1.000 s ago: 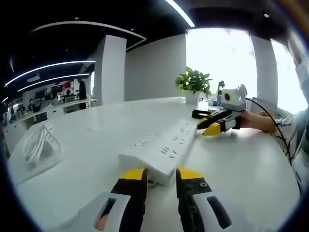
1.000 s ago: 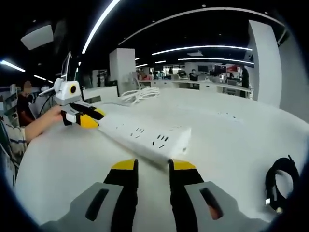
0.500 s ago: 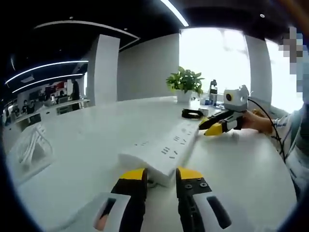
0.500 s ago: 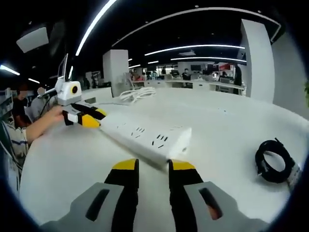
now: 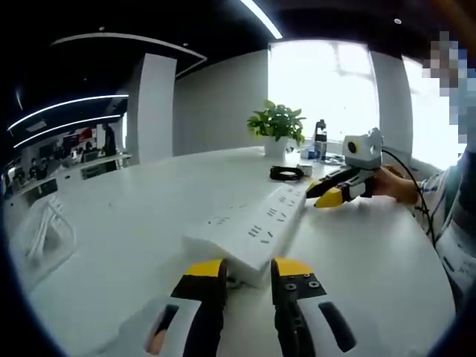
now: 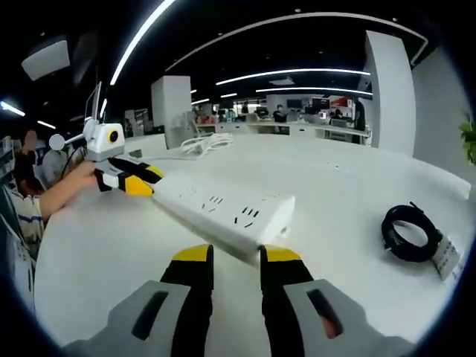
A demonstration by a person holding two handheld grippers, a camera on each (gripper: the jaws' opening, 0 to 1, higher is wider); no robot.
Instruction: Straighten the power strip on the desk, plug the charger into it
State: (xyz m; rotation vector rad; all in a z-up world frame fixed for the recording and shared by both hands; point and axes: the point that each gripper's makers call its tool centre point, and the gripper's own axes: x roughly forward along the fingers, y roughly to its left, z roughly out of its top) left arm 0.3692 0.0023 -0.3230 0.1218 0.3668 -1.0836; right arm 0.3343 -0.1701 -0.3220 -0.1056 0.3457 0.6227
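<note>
A long white power strip (image 5: 253, 230) lies on the white desk (image 5: 134, 245), and each of its ends is held by a gripper. My left gripper (image 5: 247, 269) is shut on the near end in the left gripper view. The right gripper (image 5: 327, 197) grips the far end there. In the right gripper view the strip (image 6: 223, 212) runs from my right gripper (image 6: 234, 256) to the left gripper (image 6: 126, 181). A coiled black cable (image 6: 407, 232) with a white charger block (image 6: 446, 256) lies to the right on the desk; it is also the cable coil (image 5: 286, 173) beyond the strip.
A potted plant (image 5: 277, 123) and a dark bottle (image 5: 320, 139) stand at the desk's far edge. A bundle of white cable (image 5: 44, 227) lies at the left, seen as the white bundle (image 6: 208, 145) farther back. A person's hand (image 5: 394, 186) holds the right gripper.
The strip stays fixed between both grippers while the room behind swings, so the strip has turned on the desk. The black cable coil has come further into both views.
</note>
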